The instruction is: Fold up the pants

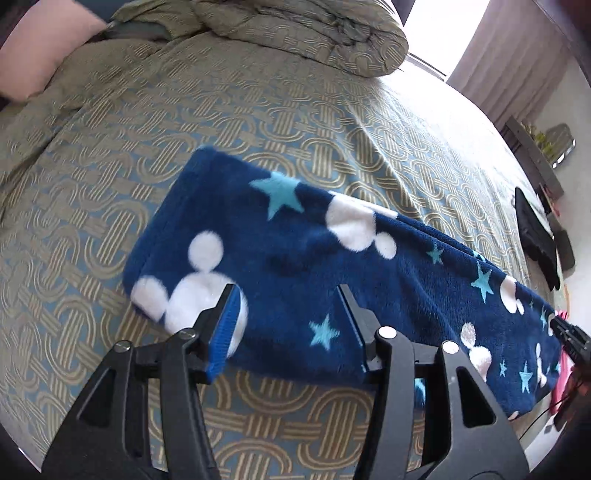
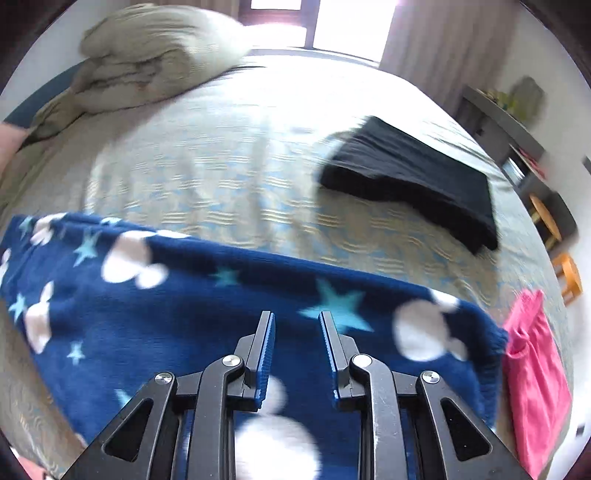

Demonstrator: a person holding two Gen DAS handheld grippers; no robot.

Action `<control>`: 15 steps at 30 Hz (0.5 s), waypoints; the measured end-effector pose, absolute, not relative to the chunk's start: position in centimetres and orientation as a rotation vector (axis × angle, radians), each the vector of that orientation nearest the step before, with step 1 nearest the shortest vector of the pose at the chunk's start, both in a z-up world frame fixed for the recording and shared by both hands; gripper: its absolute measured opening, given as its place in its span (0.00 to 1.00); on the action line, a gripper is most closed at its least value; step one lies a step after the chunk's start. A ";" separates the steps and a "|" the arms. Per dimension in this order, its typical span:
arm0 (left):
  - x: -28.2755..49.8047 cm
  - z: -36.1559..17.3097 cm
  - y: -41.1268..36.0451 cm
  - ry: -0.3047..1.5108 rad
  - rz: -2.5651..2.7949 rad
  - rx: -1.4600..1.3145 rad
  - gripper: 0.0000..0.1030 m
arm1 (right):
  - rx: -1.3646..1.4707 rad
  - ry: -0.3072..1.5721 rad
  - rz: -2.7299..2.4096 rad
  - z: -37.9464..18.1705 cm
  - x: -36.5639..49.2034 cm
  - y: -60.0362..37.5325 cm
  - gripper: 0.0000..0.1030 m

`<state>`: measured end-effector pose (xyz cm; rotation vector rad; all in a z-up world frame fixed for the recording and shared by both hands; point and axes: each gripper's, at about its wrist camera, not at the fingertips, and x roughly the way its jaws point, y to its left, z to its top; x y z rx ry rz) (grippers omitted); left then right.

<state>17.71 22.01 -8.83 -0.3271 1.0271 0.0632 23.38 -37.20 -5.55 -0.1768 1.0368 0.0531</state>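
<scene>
Dark blue fleece pants [image 1: 295, 266] with white mouse heads and light blue stars lie in a long strip across the patterned bed cover; they also show in the right wrist view [image 2: 207, 295]. My left gripper [image 1: 286, 290] is open and empty, its jaws wide apart over the hem end of the pants. My right gripper [image 2: 297, 315] is open and empty above the waist end. The right gripper's tip also shows in the left wrist view [image 1: 570, 336] at the far right end of the pants.
A folded black garment [image 2: 413, 177] lies on the bed beyond the pants. A pink garment [image 2: 535, 369] lies at the right bed edge. A bunched duvet [image 1: 306, 29] and a pink pillow [image 1: 40, 48] sit at the head. Shelves and wooden furniture [image 2: 554, 221] stand to the right.
</scene>
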 end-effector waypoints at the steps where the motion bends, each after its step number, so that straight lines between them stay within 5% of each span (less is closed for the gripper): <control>1: 16.8 -9.4 22.5 1.033 0.071 -0.356 0.55 | -0.198 1.032 0.137 -5.5 23.3 -34.2 0.29; 15: 13.9 -13.6 23.7 1.096 0.041 -0.380 0.56 | -0.355 1.126 0.578 -10.5 24.9 -11.1 0.34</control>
